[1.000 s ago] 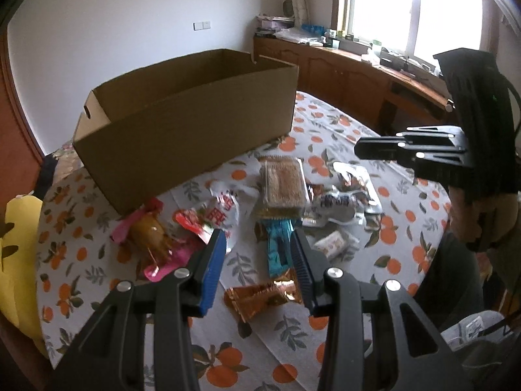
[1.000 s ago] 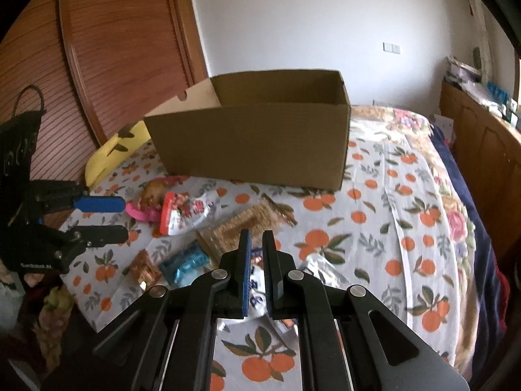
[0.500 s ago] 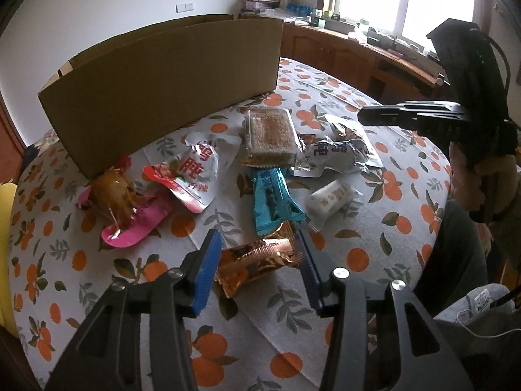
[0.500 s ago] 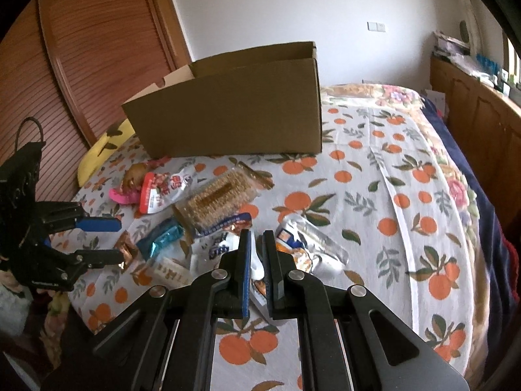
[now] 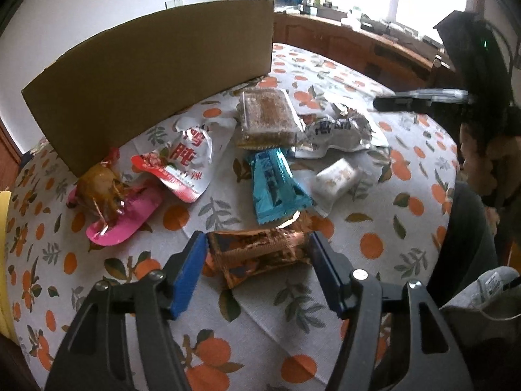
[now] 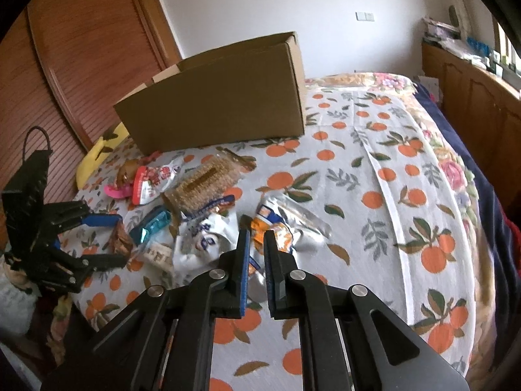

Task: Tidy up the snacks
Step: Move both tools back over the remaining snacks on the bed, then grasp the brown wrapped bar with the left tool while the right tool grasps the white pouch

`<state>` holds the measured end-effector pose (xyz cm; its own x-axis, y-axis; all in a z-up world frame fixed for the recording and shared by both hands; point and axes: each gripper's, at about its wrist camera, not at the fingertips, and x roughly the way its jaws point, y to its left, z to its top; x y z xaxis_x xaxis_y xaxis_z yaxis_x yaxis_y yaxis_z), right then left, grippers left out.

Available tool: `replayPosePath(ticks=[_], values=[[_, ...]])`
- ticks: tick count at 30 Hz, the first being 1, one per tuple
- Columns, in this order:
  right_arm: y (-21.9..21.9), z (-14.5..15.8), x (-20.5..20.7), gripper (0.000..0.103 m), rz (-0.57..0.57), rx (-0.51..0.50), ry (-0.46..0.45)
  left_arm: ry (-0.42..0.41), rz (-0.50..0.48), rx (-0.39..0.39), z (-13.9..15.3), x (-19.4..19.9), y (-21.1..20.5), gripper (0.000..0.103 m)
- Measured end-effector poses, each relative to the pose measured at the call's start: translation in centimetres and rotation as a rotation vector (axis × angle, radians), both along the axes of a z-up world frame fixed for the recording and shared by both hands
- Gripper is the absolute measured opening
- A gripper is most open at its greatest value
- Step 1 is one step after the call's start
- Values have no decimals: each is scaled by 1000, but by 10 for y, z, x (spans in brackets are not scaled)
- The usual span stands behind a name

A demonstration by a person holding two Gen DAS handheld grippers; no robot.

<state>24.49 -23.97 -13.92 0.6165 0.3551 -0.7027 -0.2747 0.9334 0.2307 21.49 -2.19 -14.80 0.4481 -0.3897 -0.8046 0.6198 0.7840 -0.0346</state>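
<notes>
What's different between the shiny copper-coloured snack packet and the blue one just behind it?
The copper packet lies crosswise between the opening jaws of the left hand-held gripper; the blue packet lies lengthwise, farther off, outside them. The copper one is crinkled foil with dark patches; the blue one is smoother, turquoise, with a zigzag end. Both are sealed, long wrappers lying flat on the orange-print cloth.

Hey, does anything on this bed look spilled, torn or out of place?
Nothing looks spilled or torn. The snacks just lie loose and overlapping on the orange-print sheet in front of the cardboard box; the clear cake tray rests partly on a silver wrapper.
</notes>
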Motion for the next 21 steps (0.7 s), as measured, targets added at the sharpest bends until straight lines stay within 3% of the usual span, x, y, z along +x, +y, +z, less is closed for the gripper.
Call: replayPosePath(ticks=[6, 12, 14, 21], values=[[-5, -11, 1, 14, -26, -1, 22, 12, 31, -32, -2, 3, -4, 64], [-1, -17, 6, 36, -30, 2, 40, 29, 41, -79, -2, 3, -5, 61], [-1, -19, 10, 41, -31, 15, 53, 15, 54, -71, -2, 2, -6, 49], [6, -21, 17, 45, -32, -1, 53, 9, 60, -53, 0, -5, -9, 36]])
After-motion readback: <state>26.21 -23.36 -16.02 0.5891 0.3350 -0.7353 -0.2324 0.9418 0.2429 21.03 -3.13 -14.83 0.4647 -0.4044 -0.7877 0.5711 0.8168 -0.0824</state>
